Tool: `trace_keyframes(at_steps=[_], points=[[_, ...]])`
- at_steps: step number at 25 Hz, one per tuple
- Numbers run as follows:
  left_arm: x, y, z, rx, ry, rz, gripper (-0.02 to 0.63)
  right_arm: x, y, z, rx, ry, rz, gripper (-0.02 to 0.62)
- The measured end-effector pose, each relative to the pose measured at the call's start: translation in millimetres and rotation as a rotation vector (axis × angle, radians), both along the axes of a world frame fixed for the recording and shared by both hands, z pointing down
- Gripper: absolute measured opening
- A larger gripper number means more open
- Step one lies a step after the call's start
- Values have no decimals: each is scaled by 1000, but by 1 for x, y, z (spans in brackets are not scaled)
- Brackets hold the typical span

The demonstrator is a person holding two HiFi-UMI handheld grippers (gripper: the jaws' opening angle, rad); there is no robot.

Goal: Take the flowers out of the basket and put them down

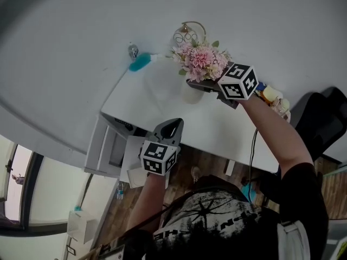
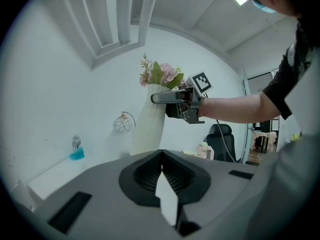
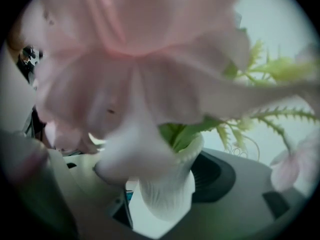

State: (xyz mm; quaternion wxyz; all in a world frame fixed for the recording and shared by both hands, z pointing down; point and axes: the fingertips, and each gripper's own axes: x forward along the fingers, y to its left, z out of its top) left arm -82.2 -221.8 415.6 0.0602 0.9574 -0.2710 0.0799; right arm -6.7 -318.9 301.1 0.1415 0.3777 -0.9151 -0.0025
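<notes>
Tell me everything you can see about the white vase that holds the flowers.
The vase is white and tall, with fine vertical ribs. It looks like ceramic or plastic. It stands upright on the white table and widens toward its base. Pink flowers and green leaves rise from its mouth. The right gripper clasps its neck just below the rim.

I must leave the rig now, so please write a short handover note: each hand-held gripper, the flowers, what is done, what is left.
Left hand-held gripper: jaws together, empty, near the white table, at its front edge.
Right hand-held gripper: closed on the neck of the white ribbed vase.
Pink artificial flowers: still inside that vase; no basket in view.
Done: nothing taken out yet.
Left: pull the flowers out and lay them on the table.
</notes>
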Motion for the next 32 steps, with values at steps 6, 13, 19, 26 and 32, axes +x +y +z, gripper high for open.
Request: trace_keyframes(at_steps=[6, 13, 19, 26, 32], points=[[16, 11, -2, 8, 4, 45, 15, 15, 22, 4, 3, 13, 34, 350], [44, 18, -2, 12, 8, 90, 14, 48, 38, 25, -26, 25, 86, 350], [86, 28, 2, 14, 16, 108, 14, 91, 59, 52, -55, 19, 111, 350], [124, 29, 3, -18, 25, 134, 14, 123, 69, 76, -109, 20, 141, 350], [168, 42, 23, -34, -2, 128, 15, 168, 92, 110, -116, -1, 155, 350]])
